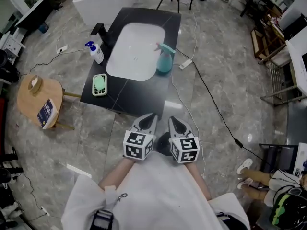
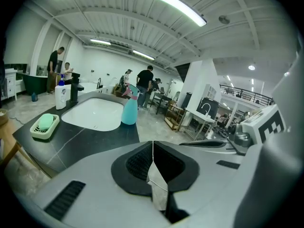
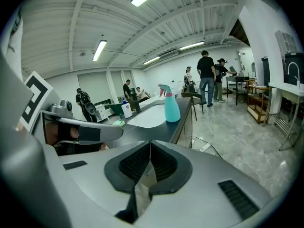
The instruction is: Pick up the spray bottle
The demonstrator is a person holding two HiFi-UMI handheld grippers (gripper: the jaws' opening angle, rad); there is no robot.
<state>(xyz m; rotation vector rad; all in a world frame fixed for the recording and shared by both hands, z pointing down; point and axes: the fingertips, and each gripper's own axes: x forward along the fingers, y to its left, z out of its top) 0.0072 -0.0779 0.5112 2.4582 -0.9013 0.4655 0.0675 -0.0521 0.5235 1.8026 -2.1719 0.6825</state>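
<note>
Spray bottle untouched; both grippers short of the worktop.
Teal spray bottle (image 1: 164, 61) stands upright at worktop (image 1: 134, 92) right edge, just beside sink basin (image 1: 136, 49), prob. parked there for sink use. Left gripper (image 1: 149, 115) & right gripper (image 1: 173, 120) hang side by side off the near edge, fingers (image 3: 135, 163) closed, empty. Bottle is well apart ahead, so the fingers must open before any grasp.

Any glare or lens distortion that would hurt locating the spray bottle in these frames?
Head view: even light, spray bottle sharp, white sink close to washed out. Left gripper view: strong fisheye, black corners, ceiling light blown out, spray bottle small but clear. Right gripper view: same fisheye bending, spray bottle clear with no glare on it.
</note>
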